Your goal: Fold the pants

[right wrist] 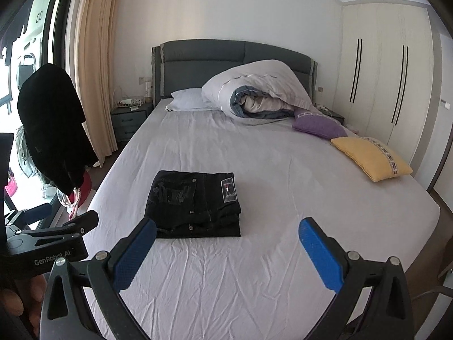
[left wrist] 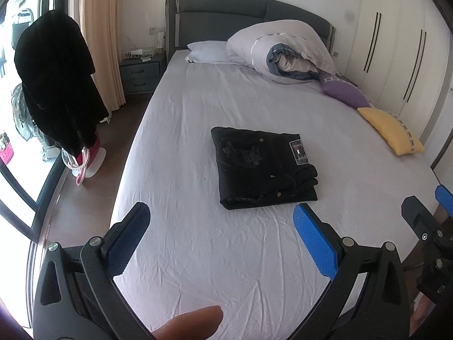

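pants [left wrist: 266, 167] lie folded in a compact black stack mid-bed [left wrist: 198, 255], ahead of both grippers. left gripper [left wrist: 223, 226] and right gripper [right wrist: 226, 238] empty, fingers spread; right looks slightly nearer.

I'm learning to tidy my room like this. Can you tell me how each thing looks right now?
Pants: folded into a neat stack, flat on the bed.
Left gripper: open, holding nothing.
Right gripper: open, holding nothing.
Duvet: rolled up by the headboard.
Yellow cushion: lying near the bed's edge.
Wardrobe doors: closed.
Black coat: hanging up.
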A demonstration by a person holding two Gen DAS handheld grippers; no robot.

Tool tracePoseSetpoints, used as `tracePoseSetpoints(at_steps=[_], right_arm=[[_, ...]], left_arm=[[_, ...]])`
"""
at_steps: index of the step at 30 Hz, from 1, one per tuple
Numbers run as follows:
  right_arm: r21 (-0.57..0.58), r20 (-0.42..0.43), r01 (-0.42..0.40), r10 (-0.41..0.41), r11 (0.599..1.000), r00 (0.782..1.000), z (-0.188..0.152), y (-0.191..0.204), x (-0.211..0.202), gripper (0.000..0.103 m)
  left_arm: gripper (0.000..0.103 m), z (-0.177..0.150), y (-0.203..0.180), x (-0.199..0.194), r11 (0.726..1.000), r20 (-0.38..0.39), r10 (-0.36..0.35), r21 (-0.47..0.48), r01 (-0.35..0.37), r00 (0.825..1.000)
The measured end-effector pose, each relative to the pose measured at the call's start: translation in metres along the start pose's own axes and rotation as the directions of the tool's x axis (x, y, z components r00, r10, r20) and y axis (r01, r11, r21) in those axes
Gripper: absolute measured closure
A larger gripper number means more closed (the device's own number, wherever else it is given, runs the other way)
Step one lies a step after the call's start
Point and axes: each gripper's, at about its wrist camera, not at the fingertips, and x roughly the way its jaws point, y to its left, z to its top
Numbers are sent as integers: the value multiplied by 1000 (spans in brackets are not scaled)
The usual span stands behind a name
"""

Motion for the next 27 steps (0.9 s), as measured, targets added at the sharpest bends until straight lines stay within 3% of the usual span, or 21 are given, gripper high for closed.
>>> tracePoseSetpoints(at_steps=[27], right_arm=[[8,-44,-10,10,1000,999,-9,-1,11,0]], left_arm=[[0,-1,5,18,1000,-17,0,3,0,1000]])
